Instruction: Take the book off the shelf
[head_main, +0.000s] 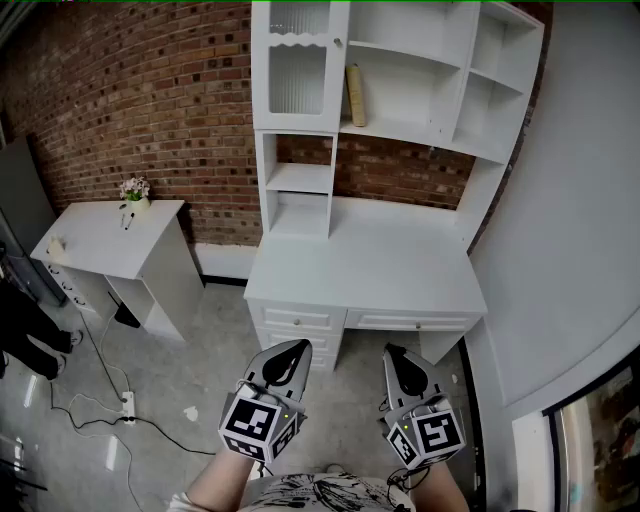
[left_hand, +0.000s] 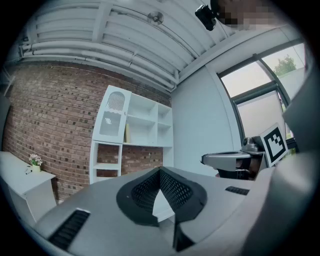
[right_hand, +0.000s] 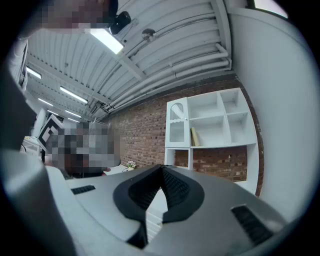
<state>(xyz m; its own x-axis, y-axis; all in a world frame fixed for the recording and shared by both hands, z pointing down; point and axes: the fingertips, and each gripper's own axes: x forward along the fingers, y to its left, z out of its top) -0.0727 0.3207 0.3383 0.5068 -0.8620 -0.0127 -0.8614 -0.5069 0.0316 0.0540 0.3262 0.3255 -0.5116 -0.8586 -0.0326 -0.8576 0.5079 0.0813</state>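
A flower pot (head_main: 134, 194) sits at the back edge of the side table (head_main: 105, 245). The left gripper (head_main: 293, 347), jaws together and empty, is level before the desk (head_main: 370, 270). The book (head_main: 355, 95) leans at the left end of its shelf (head_main: 405, 131). The right gripper (head_main: 394, 354) is likewise closed, holding nothing.

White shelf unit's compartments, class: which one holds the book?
The wide middle compartment, immediately right of the ribbed-glass cabinet door: a tan book stands at its left end. The other open compartments look bare.
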